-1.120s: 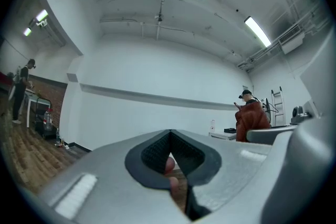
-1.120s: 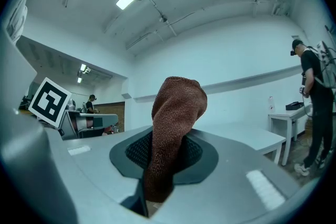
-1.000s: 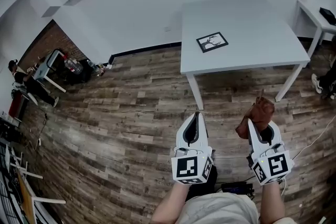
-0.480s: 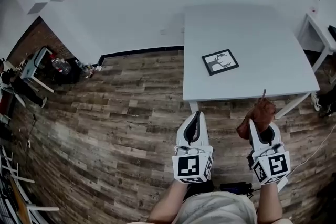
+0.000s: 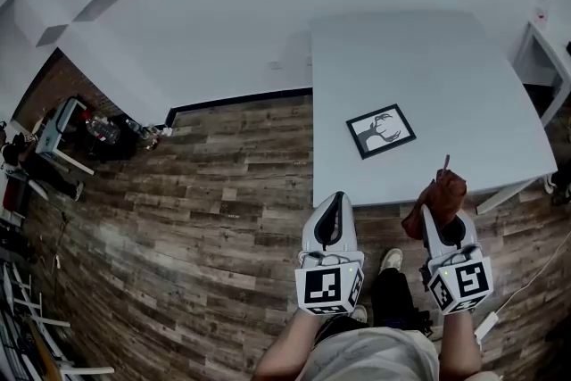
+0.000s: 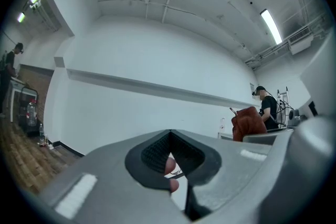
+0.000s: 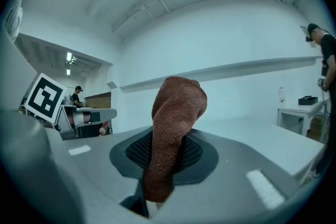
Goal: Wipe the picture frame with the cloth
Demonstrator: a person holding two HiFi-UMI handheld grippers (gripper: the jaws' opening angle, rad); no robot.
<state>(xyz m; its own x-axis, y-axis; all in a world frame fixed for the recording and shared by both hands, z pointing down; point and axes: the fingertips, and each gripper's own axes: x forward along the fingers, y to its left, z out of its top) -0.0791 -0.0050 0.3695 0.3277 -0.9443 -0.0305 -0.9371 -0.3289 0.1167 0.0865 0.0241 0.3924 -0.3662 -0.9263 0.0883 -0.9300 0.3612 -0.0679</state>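
While right fingers (image 5: pixel 431 229) clamp cloth (image 5: pixel 434 194), frame (image 5: pixel 381 131) seems ahead.

Picture frame (image 5: pixel 381 131) lies on the table (image 5: pixel 446 58), behind the cloth (image 5: pixel 434 201)

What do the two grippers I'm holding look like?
The left gripper and right gripper are white tapered shells with dark meshed pads inside. Each carries a white cube with black square markers. The person wears a light top.
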